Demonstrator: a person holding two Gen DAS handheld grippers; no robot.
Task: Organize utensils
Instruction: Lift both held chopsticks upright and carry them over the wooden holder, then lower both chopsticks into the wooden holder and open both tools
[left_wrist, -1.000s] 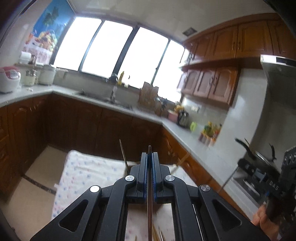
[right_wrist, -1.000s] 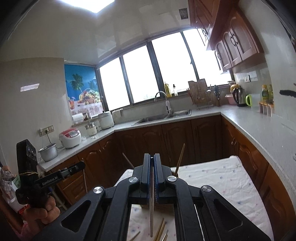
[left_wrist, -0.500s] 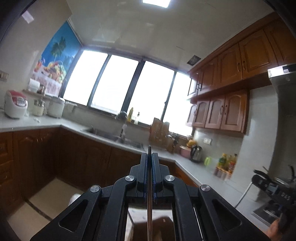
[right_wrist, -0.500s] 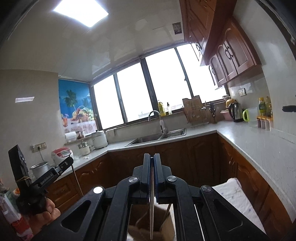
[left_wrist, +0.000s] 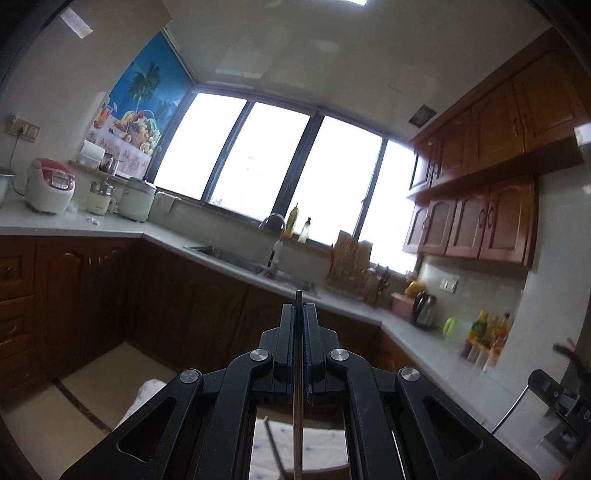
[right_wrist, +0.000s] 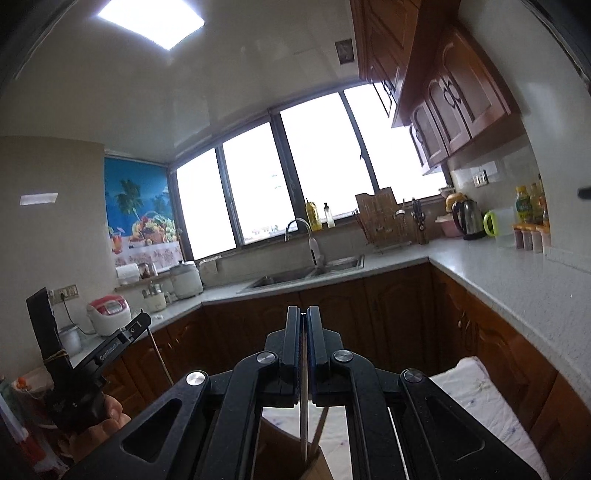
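My left gripper (left_wrist: 298, 308) is shut on a thin dark chopstick (left_wrist: 297, 413) that stands upright between its pads and pokes just above the tips. My right gripper (right_wrist: 303, 310) is shut on a pale chopstick (right_wrist: 303, 417) that hangs down toward a brown holder (right_wrist: 314, 465) under the fingers, where another stick (right_wrist: 320, 430) leans. The left gripper also shows in the right wrist view (right_wrist: 138, 325), held in a hand at the lower left with its chopstick hanging below. The right gripper's body shows at the lower right of the left wrist view (left_wrist: 557, 398).
A table with a white patterned cloth (right_wrist: 484, 402) lies below both grippers. An L-shaped counter (right_wrist: 491, 273) with a sink (right_wrist: 303, 271), rice cookers (left_wrist: 50, 190), a kettle (right_wrist: 467, 216) and bottles runs around the room. Wooden cabinets (left_wrist: 480, 218) hang on the right.
Both grippers have tilted upward, so the table has mostly dropped out of view. Each still holds its chopstick.
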